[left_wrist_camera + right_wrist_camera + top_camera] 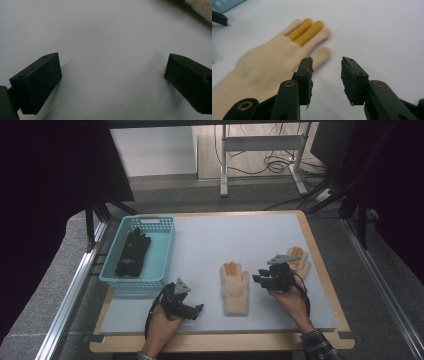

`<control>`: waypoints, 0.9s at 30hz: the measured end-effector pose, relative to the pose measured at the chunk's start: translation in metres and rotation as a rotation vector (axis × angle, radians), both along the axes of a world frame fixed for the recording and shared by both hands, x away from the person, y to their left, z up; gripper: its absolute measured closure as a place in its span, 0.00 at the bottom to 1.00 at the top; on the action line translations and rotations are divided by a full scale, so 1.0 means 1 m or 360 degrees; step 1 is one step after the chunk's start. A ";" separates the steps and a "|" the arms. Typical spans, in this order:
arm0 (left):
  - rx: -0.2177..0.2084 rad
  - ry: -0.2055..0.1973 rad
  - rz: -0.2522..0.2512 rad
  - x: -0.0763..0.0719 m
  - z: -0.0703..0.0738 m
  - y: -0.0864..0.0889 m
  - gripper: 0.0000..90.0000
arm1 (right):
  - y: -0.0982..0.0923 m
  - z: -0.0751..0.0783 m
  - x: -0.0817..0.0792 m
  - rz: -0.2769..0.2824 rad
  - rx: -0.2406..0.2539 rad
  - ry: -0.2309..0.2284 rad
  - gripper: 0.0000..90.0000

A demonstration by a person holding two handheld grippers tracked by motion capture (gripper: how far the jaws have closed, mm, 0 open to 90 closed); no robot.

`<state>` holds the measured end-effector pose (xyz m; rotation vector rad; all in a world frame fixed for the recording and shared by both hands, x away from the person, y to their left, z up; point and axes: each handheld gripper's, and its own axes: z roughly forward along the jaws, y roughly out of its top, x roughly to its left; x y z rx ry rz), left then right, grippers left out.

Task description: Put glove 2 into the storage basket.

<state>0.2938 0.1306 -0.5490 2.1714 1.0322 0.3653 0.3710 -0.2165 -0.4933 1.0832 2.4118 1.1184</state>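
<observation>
Black jaws of the right gripper [327, 80] are seen parted by a modest gap, with nothing between them and only the pale table surface [387, 32] under the gap. Just beside its one jaw, the thumb of a cream glove [269, 67] is seen; the glove is laid flat, palm down, its two middle fingers coloured orange. In the high view this cream glove [235, 287] is found mid-table, between the two grippers, while a second cream glove [300, 260] is partly covered by the right gripper [261, 279] near the table's right edge. The left gripper [112, 75] is held with its jaws spread wide over bare table, nothing pinched. In the high view the left gripper [197, 309] is placed near the front edge, just below a blue basket [162, 242] in which a black glove [132, 252] is lying.
</observation>
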 end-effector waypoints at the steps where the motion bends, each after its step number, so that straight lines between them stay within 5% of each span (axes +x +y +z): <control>1: 0.0000 0.0000 0.0000 0.000 0.000 0.000 0.01 | -0.003 0.001 0.001 -0.0009 -0.0004 -0.0009 0.66; 15: 0.0000 0.0000 0.0000 0.000 0.000 0.000 0.01 | -0.098 0.017 0.019 -0.0417 -0.0062 -0.0086 0.59; 27: 0.0000 -0.0001 0.0000 0.000 0.000 0.000 0.01 | -0.102 -0.011 0.027 -0.0462 -0.0081 -0.0020 0.38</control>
